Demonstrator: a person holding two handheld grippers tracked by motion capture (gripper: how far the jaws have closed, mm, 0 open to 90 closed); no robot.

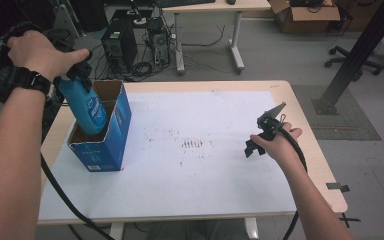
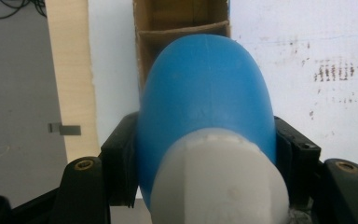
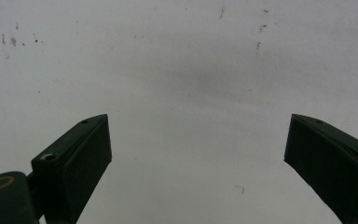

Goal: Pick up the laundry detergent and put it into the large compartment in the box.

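White table cover (image 1: 190, 185) under me, my left gripper (image 2: 205, 154) clamps the blue bottle (image 1: 87, 107) just below its cap, half down in the blue box (image 1: 107, 145); smooth, stiff, probably slippery plastic, so grip the neck; right gripper (image 3: 198, 149) idles wide open.

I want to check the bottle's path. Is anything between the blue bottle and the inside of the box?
Nothing visible is. The blue bottle, held by the left gripper, already has its lower end inside the open box.
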